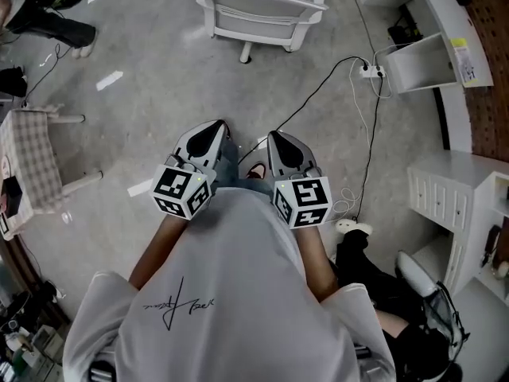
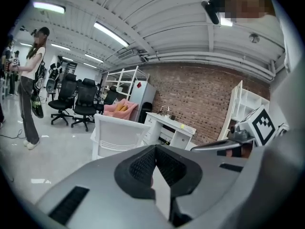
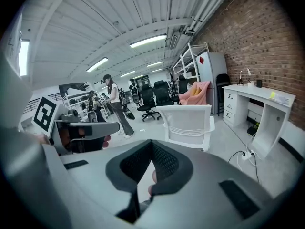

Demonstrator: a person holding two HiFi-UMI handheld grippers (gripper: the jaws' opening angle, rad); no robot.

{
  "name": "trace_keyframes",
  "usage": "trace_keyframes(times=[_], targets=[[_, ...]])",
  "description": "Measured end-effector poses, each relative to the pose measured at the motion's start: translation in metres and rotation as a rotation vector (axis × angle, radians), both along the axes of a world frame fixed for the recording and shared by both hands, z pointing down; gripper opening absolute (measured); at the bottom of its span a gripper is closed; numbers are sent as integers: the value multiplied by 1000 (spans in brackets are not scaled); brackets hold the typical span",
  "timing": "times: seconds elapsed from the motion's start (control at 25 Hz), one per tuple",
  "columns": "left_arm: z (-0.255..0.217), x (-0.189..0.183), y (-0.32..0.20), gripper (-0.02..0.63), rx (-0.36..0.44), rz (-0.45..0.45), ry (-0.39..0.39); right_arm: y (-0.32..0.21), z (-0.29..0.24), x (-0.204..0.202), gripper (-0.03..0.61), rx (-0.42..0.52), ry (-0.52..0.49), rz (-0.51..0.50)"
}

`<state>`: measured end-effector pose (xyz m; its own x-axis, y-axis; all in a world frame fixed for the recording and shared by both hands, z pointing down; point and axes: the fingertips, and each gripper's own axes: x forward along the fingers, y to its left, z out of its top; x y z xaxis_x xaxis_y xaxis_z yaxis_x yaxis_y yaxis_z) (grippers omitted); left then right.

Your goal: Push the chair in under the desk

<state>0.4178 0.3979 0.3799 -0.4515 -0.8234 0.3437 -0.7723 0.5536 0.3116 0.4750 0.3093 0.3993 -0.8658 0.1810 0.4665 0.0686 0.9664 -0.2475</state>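
A white chair [image 1: 258, 10] stands on the grey floor ahead of me, its back turned toward me, apart from both grippers. The white desk [image 1: 429, 46] is to its right, against the brick wall. My left gripper [image 1: 213, 127] and right gripper [image 1: 278, 138] are held side by side in front of my body, both shut with nothing between the jaws. In the left gripper view the chair [image 2: 116, 137] shows beyond the closed gripper [image 2: 155, 149], with the desk [image 2: 169, 125] behind it. In the right gripper view the chair [image 3: 188, 123] stands past the closed gripper [image 3: 151, 151], with the desk [image 3: 259, 101] to its right.
A black cable [image 1: 318, 94] runs across the floor to a power strip [image 1: 370, 72] near the desk. A plaid-covered stool [image 1: 32, 169] stands at left, a white cabinet [image 1: 453, 197] at right. A person [image 2: 28, 80] stands by black office chairs [image 2: 76, 99] farther off.
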Motion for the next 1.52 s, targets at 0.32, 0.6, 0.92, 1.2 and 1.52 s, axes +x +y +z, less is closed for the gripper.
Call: trace_keyframes(times=[0.32, 0.6, 0.92, 1.2, 1.52], targets=[[2, -53, -4, 5, -11, 16, 10, 0, 1, -49, 26, 6, 18, 39], [2, -102, -6, 5, -22, 29, -3, 11, 1, -97, 26, 25, 23, 37], [0, -153, 7, 5, -4, 40, 3, 28, -6, -145, 26, 61, 19, 20], [-7, -181, 14, 5, 16, 82, -20, 40, -10, -174, 27, 85, 14, 28], [-8, -205, 25, 5, 27, 80, -21, 48, -16, -198, 28, 113, 6, 15]])
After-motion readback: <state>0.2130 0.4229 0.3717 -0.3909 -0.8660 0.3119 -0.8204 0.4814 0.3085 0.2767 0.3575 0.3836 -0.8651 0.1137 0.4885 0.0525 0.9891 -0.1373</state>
